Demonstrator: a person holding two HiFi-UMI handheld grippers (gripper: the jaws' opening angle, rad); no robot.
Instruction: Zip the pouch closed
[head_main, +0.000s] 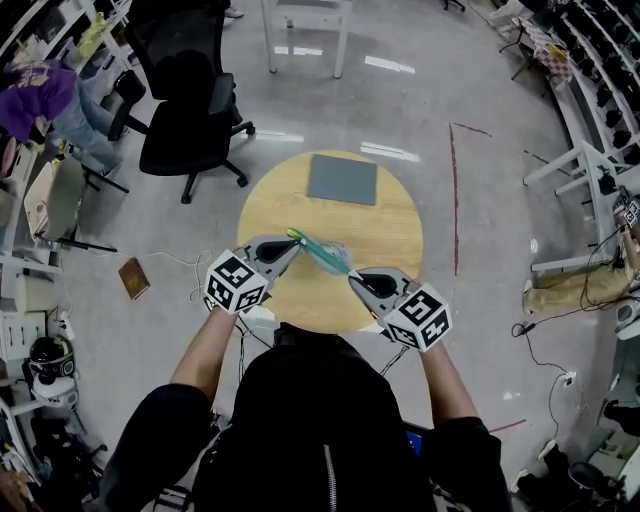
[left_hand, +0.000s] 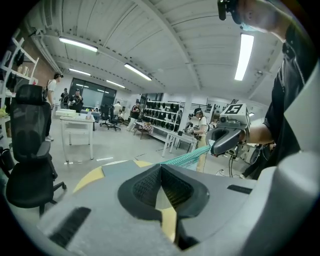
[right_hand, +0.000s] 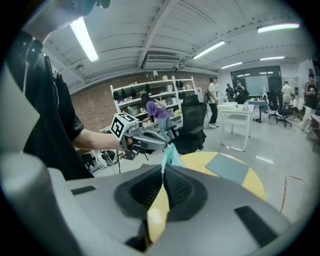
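A teal pouch (head_main: 322, 253) hangs stretched between my two grippers above the round wooden table (head_main: 390, 230). My left gripper (head_main: 292, 243) is shut on the pouch's far left end. My right gripper (head_main: 353, 277) is shut on its near right end. In the left gripper view the jaws (left_hand: 161, 169) are closed, and the pouch's teal edge (left_hand: 187, 158) runs from their tip to the right gripper (left_hand: 216, 146). In the right gripper view the pouch (right_hand: 171, 156) sticks out of the closed jaws (right_hand: 164, 170), with the left gripper (right_hand: 162, 145) just beyond. The zipper pull is hidden.
A grey square mat (head_main: 342, 179) lies on the far part of the table. A black office chair (head_main: 185, 110) stands at the far left, and a small brown object (head_main: 133, 277) lies on the floor to the left. White table legs (head_main: 305, 30) stand beyond.
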